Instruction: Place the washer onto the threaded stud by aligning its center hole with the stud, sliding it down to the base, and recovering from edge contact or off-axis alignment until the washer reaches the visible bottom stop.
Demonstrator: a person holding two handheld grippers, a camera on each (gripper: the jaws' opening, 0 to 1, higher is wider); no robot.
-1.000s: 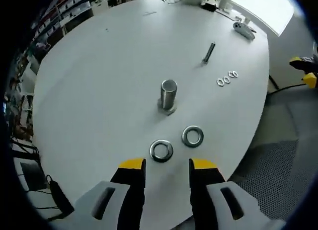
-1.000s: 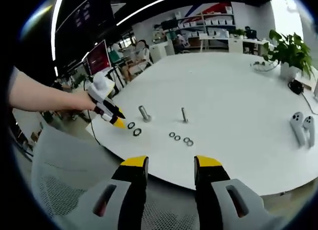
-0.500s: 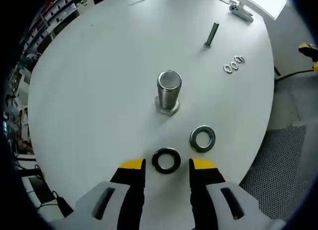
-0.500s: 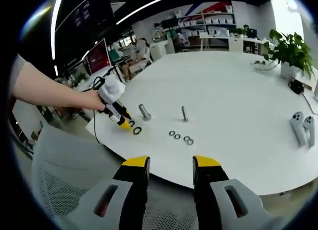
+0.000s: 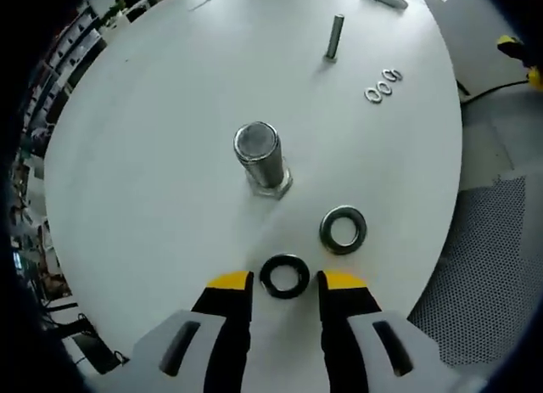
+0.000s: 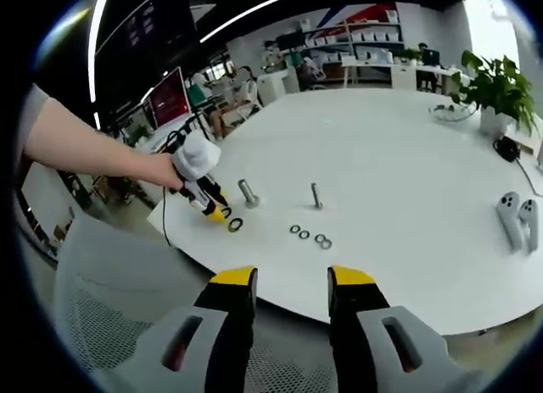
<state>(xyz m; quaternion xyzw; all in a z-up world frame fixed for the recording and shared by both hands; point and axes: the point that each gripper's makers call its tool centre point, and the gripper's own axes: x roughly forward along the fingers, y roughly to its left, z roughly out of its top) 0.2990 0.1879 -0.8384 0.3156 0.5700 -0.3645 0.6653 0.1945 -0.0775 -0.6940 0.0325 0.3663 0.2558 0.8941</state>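
- Lowered since a second ago, left claw (image 5: 285, 283) now brackets dark washer (image 5: 284, 276), jaws spread.
- Washer flat on surface (image 5: 153, 155), near threaded stud (image 5: 257, 154).
- Pickup step; next, pinching and lifting.
- Right claw (image 6: 281, 279) spread, idle.

I find no text, label, brand, number or sign that I can read. The red screen (image 6: 169, 96) and the far shelves (image 6: 365, 38) past my worktop (image 6: 382, 155) are too small and blurred.
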